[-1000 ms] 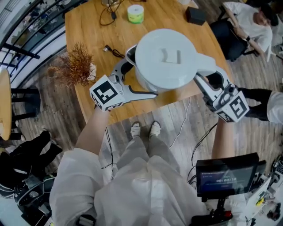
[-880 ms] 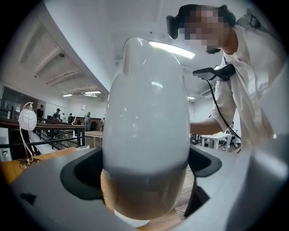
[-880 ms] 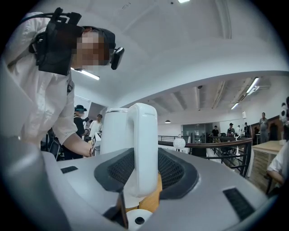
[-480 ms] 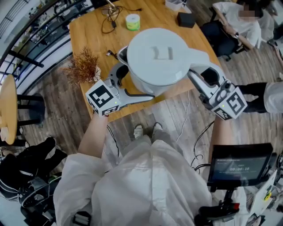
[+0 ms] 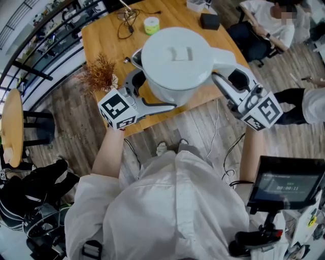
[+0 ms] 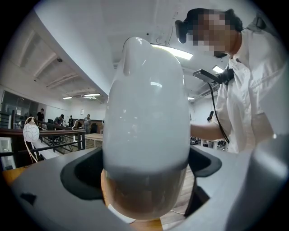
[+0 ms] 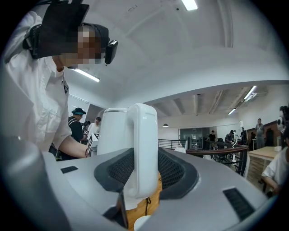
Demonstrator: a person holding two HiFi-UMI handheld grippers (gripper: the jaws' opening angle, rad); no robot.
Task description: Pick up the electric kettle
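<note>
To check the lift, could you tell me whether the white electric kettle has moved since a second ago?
Yes: the white electric kettle has risen, hiding more of the wooden table below.

Wooden table (image 5: 101, 45), light brown top, seen from above in the head view; floor (image 5: 63, 119) of grey-brown planks laid around it, paler boards under the table's near edge; round wooden top (image 5: 11, 127) at the left border, a dark seat (image 5: 38, 127) set just beside it; black railing (image 5: 30, 48) of metal bars run along the upper left corner. White ceiling (image 7: 194, 54) is shown in the right gripper view; strip lamp (image 7: 188, 4) is lit at its top edge; dark glazed panels (image 7: 194, 134) are set in the far wall; a further lit strip lamp (image 6: 174, 52) is fixed overhead in the left gripper view.
</note>
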